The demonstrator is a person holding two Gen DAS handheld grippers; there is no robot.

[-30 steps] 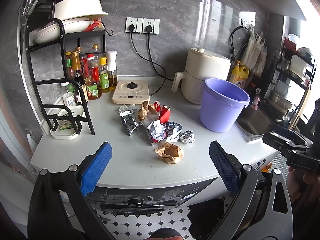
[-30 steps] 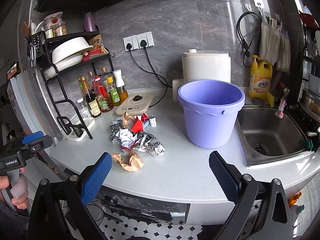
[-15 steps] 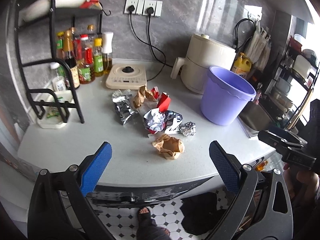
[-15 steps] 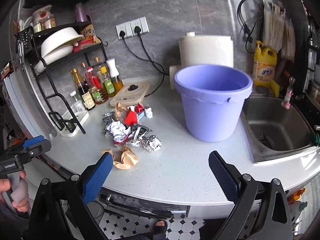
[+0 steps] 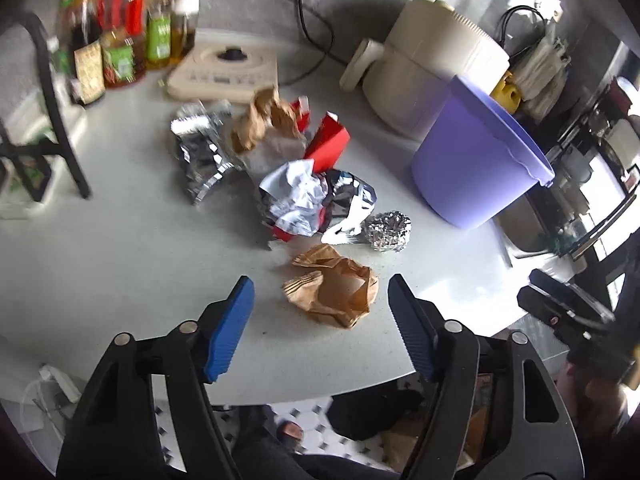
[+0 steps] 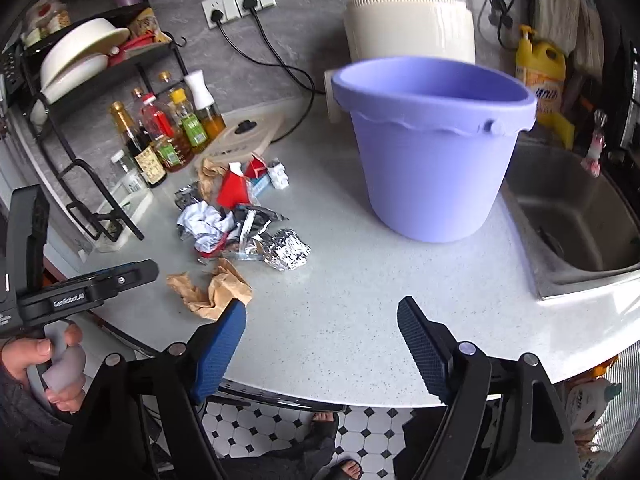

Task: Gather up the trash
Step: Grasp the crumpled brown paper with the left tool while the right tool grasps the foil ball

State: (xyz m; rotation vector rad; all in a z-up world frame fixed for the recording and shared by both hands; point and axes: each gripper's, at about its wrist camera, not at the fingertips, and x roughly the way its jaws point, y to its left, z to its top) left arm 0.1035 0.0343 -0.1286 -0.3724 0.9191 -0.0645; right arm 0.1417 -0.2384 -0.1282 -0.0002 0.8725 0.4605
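Note:
Crumpled trash lies in a pile (image 5: 304,196) on the white counter (image 5: 120,264): foil wrappers, white paper and a red carton (image 5: 328,146). A foil ball (image 5: 390,230) sits at its right. Nearest to me is a crumpled brown paper bag (image 5: 332,288). My left gripper (image 5: 320,284) hangs just over it, jaws closing, the bag between the fingers but untouched. My right gripper (image 6: 320,306) is over bare counter, jaws closing on nothing, with the brown bag (image 6: 212,286) by its left finger. The purple bucket (image 6: 432,152) stands upright to the right of the pile (image 6: 224,220).
Sauce bottles (image 6: 172,140) and a black dish rack (image 6: 80,92) line the back left. A cream induction cooker (image 5: 224,68) and a cream appliance (image 5: 432,76) stand at the back. A steel sink (image 6: 576,216) lies right of the bucket. The counter edge is just below both grippers.
Both grippers have come down and in toward the counter, and their jaws have narrowed. The brown paper bag now lies between the left fingers in view.

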